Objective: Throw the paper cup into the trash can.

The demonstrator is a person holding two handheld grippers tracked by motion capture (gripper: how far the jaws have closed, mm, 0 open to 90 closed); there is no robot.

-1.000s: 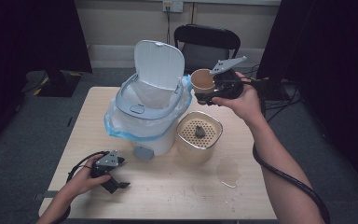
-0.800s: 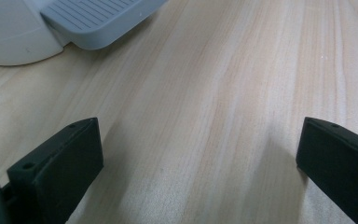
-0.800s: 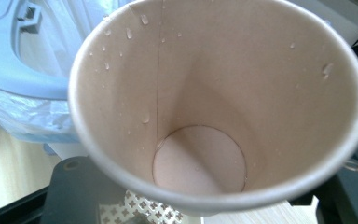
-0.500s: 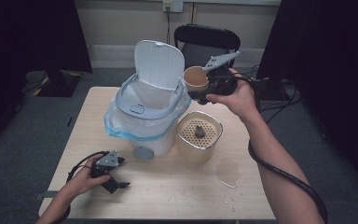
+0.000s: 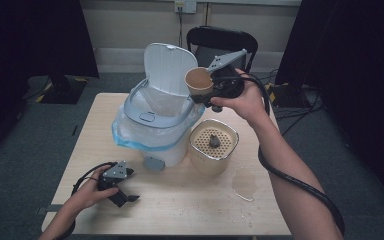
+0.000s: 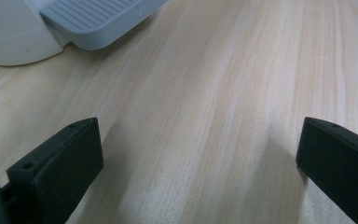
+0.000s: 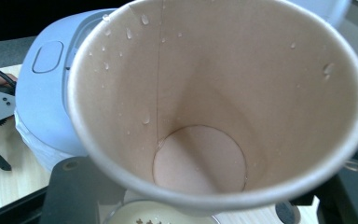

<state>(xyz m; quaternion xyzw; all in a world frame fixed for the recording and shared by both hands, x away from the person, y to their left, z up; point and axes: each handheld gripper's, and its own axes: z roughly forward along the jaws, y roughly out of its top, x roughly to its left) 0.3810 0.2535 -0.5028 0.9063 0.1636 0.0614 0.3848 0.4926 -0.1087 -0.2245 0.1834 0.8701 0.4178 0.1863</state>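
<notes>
A brown paper cup (image 5: 198,81) is held aloft, tipped on its side, in the right tongs (image 5: 206,96), which are clenched on it above the rim of a white pedal bin (image 5: 150,120) whose lid (image 5: 167,67) stands raised. A blue-edged plastic liner (image 5: 125,137) is seen draped over the bin, and just beside it on the tabletop (image 5: 190,205) stands a cream container (image 5: 213,152) topped by a perforated strainer, directly beneath the lifted cup. A small wet patch (image 5: 243,184) is visible on the wood nearby, and a black chair (image 5: 222,42) stands behind the tabletop. Water droplets clinging inside the cup (image 7: 214,93) are revealed in the right gripper view, with the bin (image 7: 51,88) behind it. The grey foot pedal (image 6: 98,21) is shown close up in the left gripper view, ahead of jaws spread wide over bare wood. The left tongs (image 5: 122,197) are released and rested low on the tabletop in the left hand (image 5: 87,192), well apart from the cup. The right forearm is stretched forward and raised, the wrist turned inward.
</notes>
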